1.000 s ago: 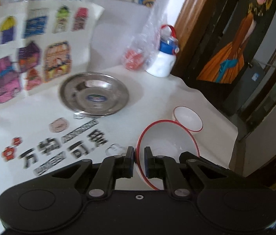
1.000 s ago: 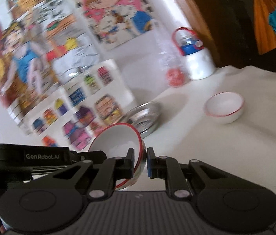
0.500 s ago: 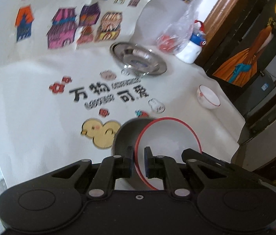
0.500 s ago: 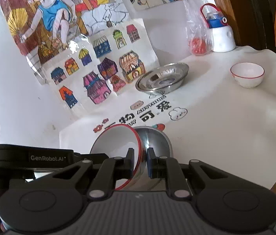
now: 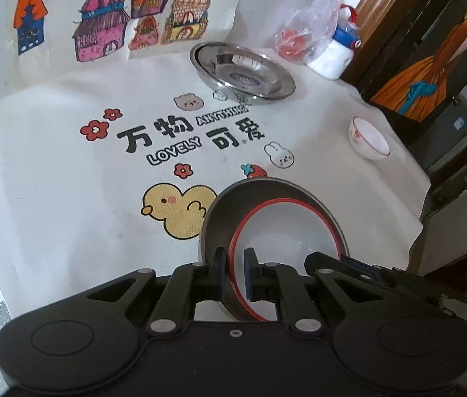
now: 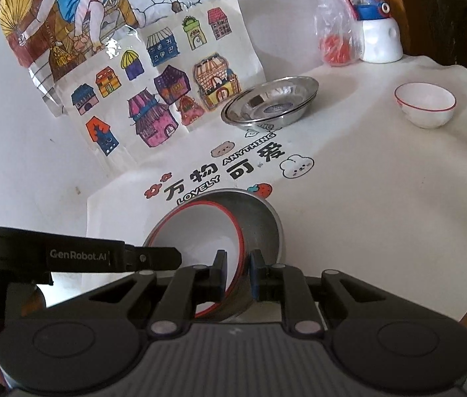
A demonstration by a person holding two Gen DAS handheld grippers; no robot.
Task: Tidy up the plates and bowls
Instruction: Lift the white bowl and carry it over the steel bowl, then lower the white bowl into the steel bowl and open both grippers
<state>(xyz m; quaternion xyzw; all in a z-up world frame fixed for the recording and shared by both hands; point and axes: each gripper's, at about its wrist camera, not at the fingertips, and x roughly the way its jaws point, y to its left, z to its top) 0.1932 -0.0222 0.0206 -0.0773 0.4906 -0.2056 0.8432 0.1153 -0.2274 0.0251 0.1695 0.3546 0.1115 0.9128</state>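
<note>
**Inspector:** State the position of the task's items, taking the steel dish (image 5: pixel 243 72) by the wall as reference.

**Assistant:** The red-rimmed bowl (image 5: pixel 286 235) sits nested inside a grey steel bowl (image 5: pixel 266 188). The pair is well to the near side of the dish, across the printed lettering on the tablecloth (image 5: pixel 51 182). A small bowl (image 5: pixel 369 139) stands alone to the right of the dish and somewhat nearer. It is apart from everything else.

**Inspector:** And the fingers?

**Assistant:** The left gripper (image 5: pixel 235 273) is narrow. One pad is outside the steel wall and the other inside the red rim, clamping both walls together. The right gripper (image 6: pixel 238 274) straddles the opposite side of the same rims in the same way. Its jaws are opening, though both walls are between them and the pads appear to be in contact.

**Inspector:** Why two grips on one stack?

**Assistant:** In my judgement, opposite pinches keep the inner bowl seated and level as the pair comes to rest on the cloth. The right side easing off suggests the placing is nearly done.

**Inspector:** Outstanding matters?

**Assistant:** The small bowl is not yet stacked. I assess one risk. The nested pair looks tilted towards the cameras, so if one side is released first it may rock.
</note>
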